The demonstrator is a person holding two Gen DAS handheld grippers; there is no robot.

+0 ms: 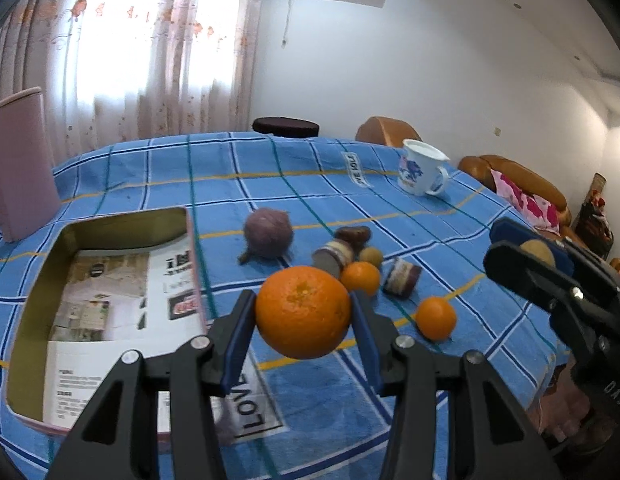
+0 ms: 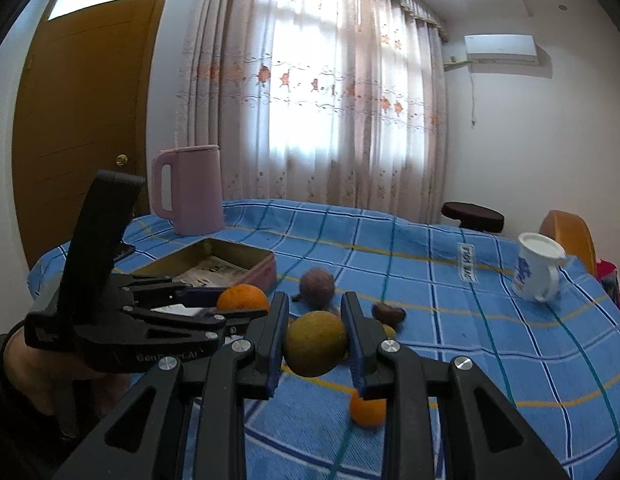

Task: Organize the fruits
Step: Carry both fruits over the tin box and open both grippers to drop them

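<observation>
My left gripper [image 1: 303, 314] is shut on a large orange [image 1: 303, 312], held above the blue checked tablecloth [image 1: 350, 184]. To its left lies an open pink tin box [image 1: 105, 292] lined with printed paper. My right gripper [image 2: 316, 342] is shut on a small brownish-yellow round fruit [image 2: 316, 344]; the left wrist view shows that gripper [image 1: 528, 256] at the right edge. On the cloth lie a purple round fruit [image 1: 268, 233], two small oranges [image 1: 360, 277] [image 1: 435, 317], a dark brown fruit [image 1: 353, 234], a small yellowish fruit [image 1: 370, 256] and two small wrapped rolls [image 1: 402, 276].
A white mug [image 1: 424, 168] with a blue print stands at the far right of the table. A pink kettle [image 2: 189, 190] stands at the far left behind the box. A dark stool [image 1: 285, 126] and a brown sofa [image 1: 510, 176] lie beyond the table. A hand [image 2: 37, 376] holds the left gripper.
</observation>
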